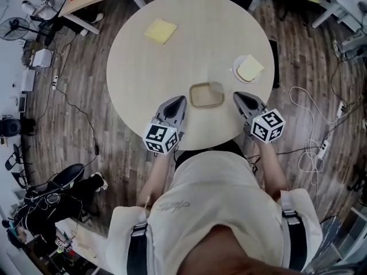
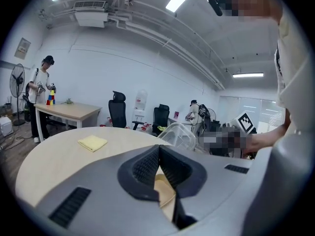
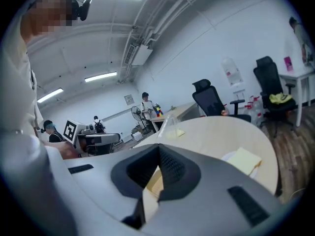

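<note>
1. Yellow cloth (image 1: 160, 31): folded flat on the far left of the round tabletop (image 1: 143, 85), well apart from everything else. It lies out of reach of both grippers, seemingly parked rather than in use.

2. Left gripper (image 1: 181, 101): over the tabletop's near edge, nose pointing away from the person. Jaws pressed together at the tips, nothing between them. It sits just beside the left side of item 3 and apart from it.

3. Clear container (image 1: 206, 94): shallow, rectangular, open side up, lying between the two grippers near the front edge. Nobody holds it. Its central spot probably suits a reach from either side.

4. Right gripper (image 1: 237, 95): mirrors item 2 on the container's right. Jaws closed tip to tip and empty, not touching the container. The matched stance reads as a resting pose.

5. White plate (image 1: 235, 73): beyond the right gripper, carrying a yellow pad (image 1: 250, 68) that overhangs its rim. The plate likely keeps the pad off the wood.
</note>
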`<state>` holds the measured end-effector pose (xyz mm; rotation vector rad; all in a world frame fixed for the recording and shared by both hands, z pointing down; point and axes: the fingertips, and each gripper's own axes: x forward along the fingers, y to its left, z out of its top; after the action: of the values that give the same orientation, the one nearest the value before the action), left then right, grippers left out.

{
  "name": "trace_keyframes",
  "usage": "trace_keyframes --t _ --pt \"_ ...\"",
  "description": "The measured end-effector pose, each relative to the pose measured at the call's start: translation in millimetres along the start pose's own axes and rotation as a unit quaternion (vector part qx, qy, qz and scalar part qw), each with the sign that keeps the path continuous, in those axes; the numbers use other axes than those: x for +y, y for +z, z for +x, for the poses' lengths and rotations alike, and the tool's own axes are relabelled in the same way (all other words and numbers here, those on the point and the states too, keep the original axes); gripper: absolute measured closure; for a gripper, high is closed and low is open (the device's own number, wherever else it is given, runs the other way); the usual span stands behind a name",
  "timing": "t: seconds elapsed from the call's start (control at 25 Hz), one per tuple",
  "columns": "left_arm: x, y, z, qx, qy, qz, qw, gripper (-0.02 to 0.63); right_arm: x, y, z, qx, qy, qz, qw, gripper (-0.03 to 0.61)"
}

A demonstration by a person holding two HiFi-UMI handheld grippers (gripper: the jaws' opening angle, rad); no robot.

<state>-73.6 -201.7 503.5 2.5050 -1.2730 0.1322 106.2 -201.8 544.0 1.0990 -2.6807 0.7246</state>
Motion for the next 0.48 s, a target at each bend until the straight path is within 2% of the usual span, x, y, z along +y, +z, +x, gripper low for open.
trace_keyframes --t 0.24,0.48 --pt "-9 37 3 -0.03 -0.022 0.04 0.9985 0.595 3 39 -17 -0.028 -0.028 -0.035 0.999 0.572" --pt "-13 68 9 -0.062 -0.034 0.055 0.996 0.595 5 75 -31 -0.056 -0.058 -0.085 0.993 0.572"
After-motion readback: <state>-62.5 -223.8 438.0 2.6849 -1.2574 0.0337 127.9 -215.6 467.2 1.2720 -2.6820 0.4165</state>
